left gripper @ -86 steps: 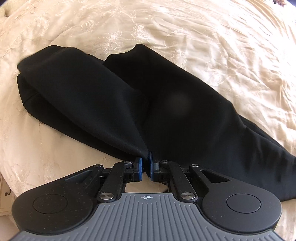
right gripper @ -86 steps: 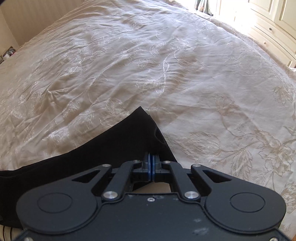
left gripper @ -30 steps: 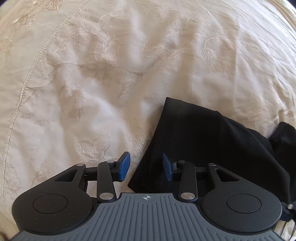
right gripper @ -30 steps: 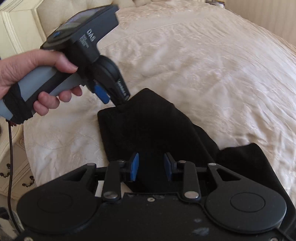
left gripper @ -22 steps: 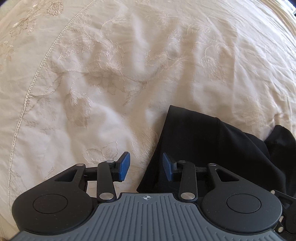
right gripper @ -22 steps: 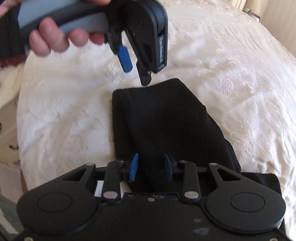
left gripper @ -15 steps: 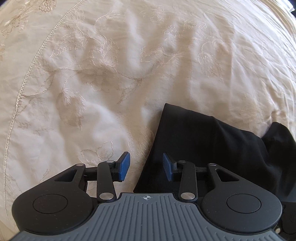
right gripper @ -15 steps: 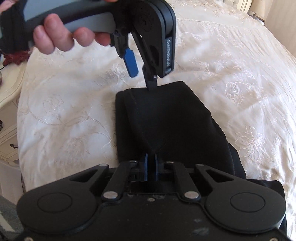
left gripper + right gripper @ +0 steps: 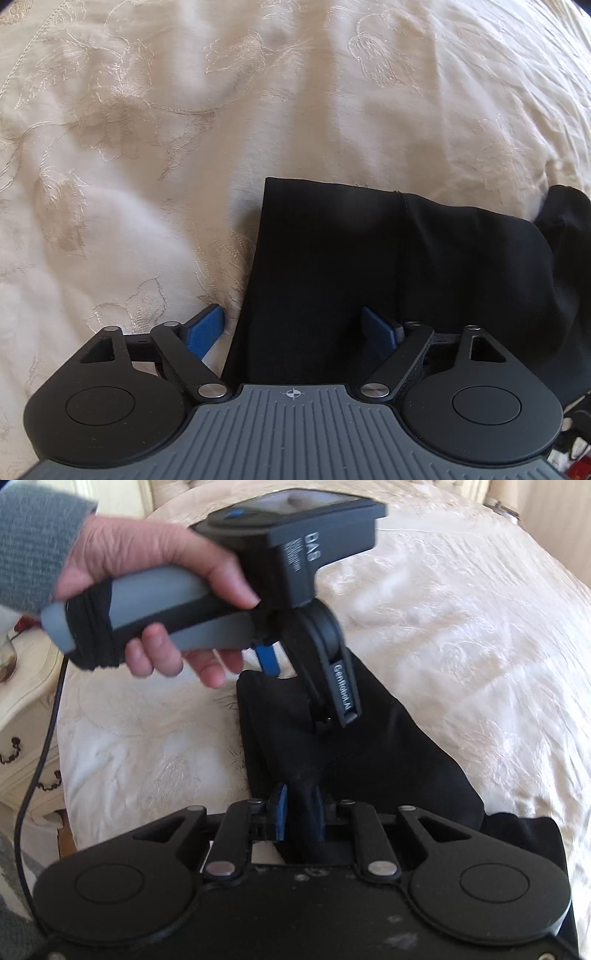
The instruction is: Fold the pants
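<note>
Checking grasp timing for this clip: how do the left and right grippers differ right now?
The left gripper is wide open, straddling the pants edge; the right gripper is shut, pinching a bunch of fabric. The left grips nothing yet. Both sit at the same folded end on the bedspread.

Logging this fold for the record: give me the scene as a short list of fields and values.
surface: cream embroidered bedspread
garment: black pants, folded over, lying on the bedspread
left gripper: open, blue pads either side of the pants' edge, one pad over the bedspread, one over the cloth
right gripper: shut on a bunched ridge of the pants
left hand: holding the left gripper's handle above the far end of the pants
nearby: cream bedside cabinet at the left, black cable hanging beside it
</note>
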A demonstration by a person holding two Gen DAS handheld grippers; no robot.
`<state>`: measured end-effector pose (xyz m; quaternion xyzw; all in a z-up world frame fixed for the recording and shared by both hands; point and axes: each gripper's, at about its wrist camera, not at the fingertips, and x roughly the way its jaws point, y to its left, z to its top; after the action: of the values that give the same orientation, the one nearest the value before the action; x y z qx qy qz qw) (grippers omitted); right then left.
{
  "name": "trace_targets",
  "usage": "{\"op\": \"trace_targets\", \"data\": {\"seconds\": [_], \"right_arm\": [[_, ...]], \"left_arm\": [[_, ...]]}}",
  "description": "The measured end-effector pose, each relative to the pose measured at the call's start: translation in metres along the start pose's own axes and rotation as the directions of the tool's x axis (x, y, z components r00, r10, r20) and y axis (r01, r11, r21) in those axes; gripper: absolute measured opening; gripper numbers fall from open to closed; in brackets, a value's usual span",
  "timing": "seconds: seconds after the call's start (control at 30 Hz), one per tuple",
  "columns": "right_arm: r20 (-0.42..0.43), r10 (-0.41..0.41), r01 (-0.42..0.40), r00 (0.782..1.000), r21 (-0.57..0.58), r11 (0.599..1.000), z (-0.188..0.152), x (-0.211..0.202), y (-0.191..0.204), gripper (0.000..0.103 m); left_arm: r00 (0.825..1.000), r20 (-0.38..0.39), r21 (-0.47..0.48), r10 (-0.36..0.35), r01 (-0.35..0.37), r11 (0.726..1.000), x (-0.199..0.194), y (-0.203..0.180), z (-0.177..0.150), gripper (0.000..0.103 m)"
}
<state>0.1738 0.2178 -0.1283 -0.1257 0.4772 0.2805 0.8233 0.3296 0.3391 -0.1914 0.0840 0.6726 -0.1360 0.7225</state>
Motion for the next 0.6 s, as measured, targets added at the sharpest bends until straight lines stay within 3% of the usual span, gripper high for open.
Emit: {"op": "trace_targets", "data": {"seconds": [0.17, 0.27, 0.3, 0.37, 0.5, 0.6], "right_arm": [[0.005, -0.051, 0.049, 0.999, 0.178, 0.983, -0.017, -0.028, -0.030, 0.017], [0.002, -0.086, 0.082, 0.996, 0.276, 0.958, -0.029, -0.037, -0.049, 0.017], [0.002, -0.093, 0.088, 0.996, 0.307, 0.948, -0.032, -0.039, -0.055, 0.017], [0.004, -0.108, 0.099, 0.994, 0.371, 0.923, -0.038, -0.044, -0.068, 0.017], [0.013, -0.132, 0.112, 0.991, 0.458, 0.882, -0.044, -0.055, -0.091, 0.017], [0.022, -0.148, 0.116, 0.989, 0.515, 0.849, -0.045, -0.063, -0.115, 0.017]], "left_arm": [[1.000, -0.009, -0.035, -0.006, 0.005, 0.999, 0.005, -0.002, 0.002, 0.081], [1.000, 0.011, -0.047, 0.027, -0.027, 0.999, -0.001, -0.006, -0.001, 0.064], [0.998, 0.025, -0.045, 0.065, -0.064, 0.997, -0.004, -0.009, -0.003, 0.049], [0.989, 0.060, -0.041, 0.136, -0.133, 0.990, -0.014, -0.016, -0.007, 0.029], [0.981, 0.142, -0.071, 0.132, -0.123, 0.990, -0.041, -0.018, -0.030, 0.016], [0.978, 0.158, -0.129, 0.140, -0.120, 0.984, -0.057, -0.011, -0.054, 0.011]]}}
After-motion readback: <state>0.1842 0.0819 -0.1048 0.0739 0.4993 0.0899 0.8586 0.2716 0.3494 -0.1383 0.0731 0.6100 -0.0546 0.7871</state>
